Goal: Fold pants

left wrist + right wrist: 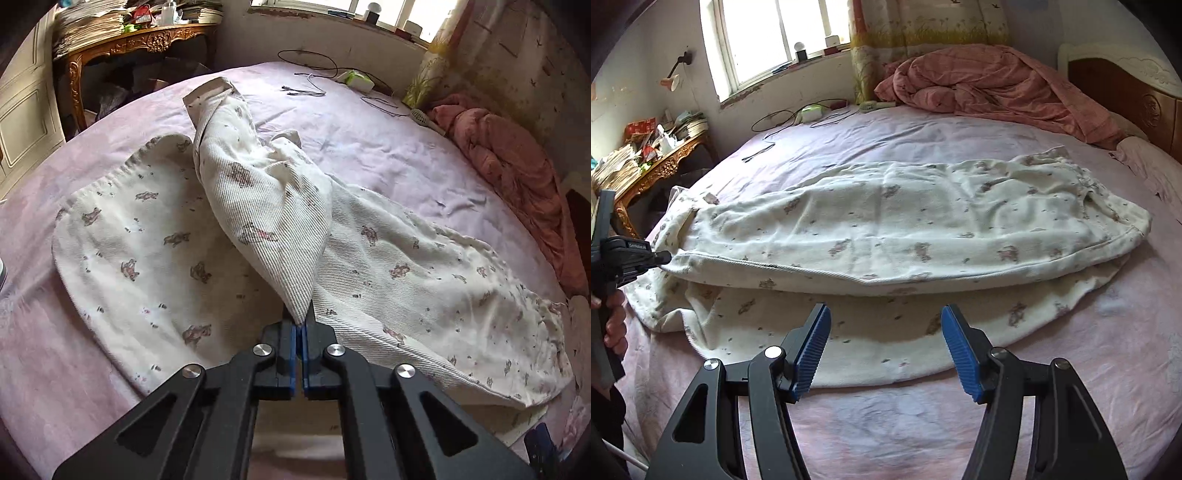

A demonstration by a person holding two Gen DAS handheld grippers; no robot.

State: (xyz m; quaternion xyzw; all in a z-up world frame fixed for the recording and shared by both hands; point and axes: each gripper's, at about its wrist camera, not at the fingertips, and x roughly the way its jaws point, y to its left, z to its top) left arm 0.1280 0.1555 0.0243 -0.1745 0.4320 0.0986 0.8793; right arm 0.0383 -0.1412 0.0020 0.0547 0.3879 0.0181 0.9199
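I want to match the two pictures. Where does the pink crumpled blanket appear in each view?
Left wrist view: the pink blanket lies at the right edge, on the far side of the bed.
Right wrist view: it lies at the top, right of centre, beside the headboard.
Shared landmark: the white pants spread mid-bed.

We are in a bedroom of a home: a wide bed [923,424] with a pink sheet, a crumpled quilt [993,81] near the carved headboard [1126,88], and a curtain [923,33] beside the window [775,33]. An ornate gilded table [147,40] carries stacks of papers.
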